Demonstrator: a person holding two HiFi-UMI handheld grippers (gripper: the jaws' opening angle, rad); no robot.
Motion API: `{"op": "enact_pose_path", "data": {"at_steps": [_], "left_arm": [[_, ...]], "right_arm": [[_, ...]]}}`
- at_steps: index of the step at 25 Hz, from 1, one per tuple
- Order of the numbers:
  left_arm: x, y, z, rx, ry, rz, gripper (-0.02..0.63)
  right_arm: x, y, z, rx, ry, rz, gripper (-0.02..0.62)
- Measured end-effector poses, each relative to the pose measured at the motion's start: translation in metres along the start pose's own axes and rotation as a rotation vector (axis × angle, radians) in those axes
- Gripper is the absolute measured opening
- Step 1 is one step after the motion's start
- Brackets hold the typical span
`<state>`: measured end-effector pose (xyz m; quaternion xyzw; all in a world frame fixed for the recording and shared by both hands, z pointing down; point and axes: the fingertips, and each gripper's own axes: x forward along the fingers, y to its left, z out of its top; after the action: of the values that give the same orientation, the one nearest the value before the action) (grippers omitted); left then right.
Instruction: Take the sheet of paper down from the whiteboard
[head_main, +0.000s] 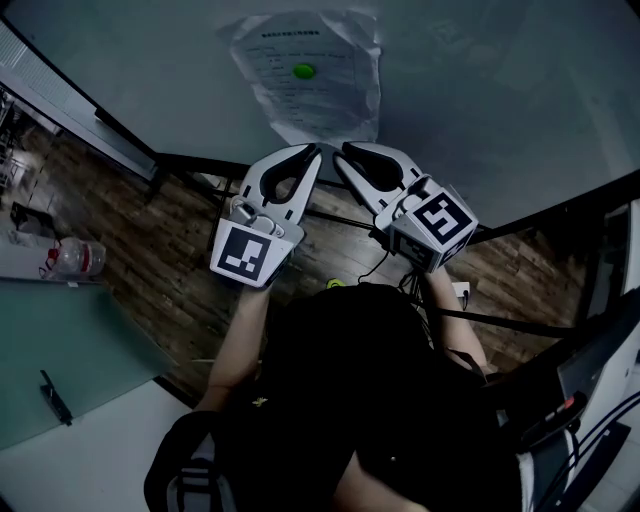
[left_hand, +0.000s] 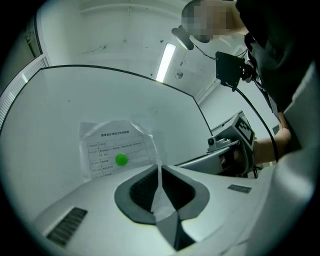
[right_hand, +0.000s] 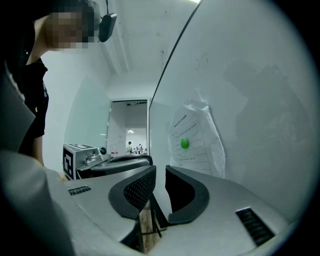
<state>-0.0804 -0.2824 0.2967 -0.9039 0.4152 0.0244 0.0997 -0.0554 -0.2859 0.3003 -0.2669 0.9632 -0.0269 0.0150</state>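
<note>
A crinkled printed sheet of paper (head_main: 300, 95) hangs on the whiteboard (head_main: 490, 100), pinned by a round green magnet (head_main: 303, 71). My left gripper (head_main: 316, 150) and right gripper (head_main: 340, 151) point at the board side by side, tips nearly meeting just under the sheet's lower edge. In the left gripper view the paper (left_hand: 115, 142) and magnet (left_hand: 121, 159) lie just beyond the left gripper (left_hand: 160, 169), whose jaws stand a narrow slit apart, nothing clearly pinched. In the right gripper view the right gripper (right_hand: 161, 170) shows a small gap, with the paper (right_hand: 197, 140) ahead to the right.
The board's dark lower frame (head_main: 200, 165) runs below the grippers, over a wooden floor (head_main: 150, 230). A plastic bottle (head_main: 78, 257) stands on a ledge at the left beside a green tabletop (head_main: 60, 350). Black equipment with cables (head_main: 580, 390) is at the right.
</note>
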Motion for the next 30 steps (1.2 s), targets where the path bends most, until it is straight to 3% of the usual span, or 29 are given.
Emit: {"op": "enact_pose_path", "data": {"at_steps": [20,25,30], "left_arm": [[0.042,0.042,0.010,0.133,-0.001,0.078,0.088],[0.049,0.056,0.018,0.205,0.010,0.097,0.104],[0.055,0.070,0.018,0.224,0.026,0.102,0.133]], "right_arm": [[0.006,-0.036,-0.007,-0.019,0.044,0.008,0.084],[0.006,-0.046,0.001,-0.030,0.027,-0.041,0.087],[0.006,-0.055,0.004,-0.028,0.022,-0.084,0.089]]}}
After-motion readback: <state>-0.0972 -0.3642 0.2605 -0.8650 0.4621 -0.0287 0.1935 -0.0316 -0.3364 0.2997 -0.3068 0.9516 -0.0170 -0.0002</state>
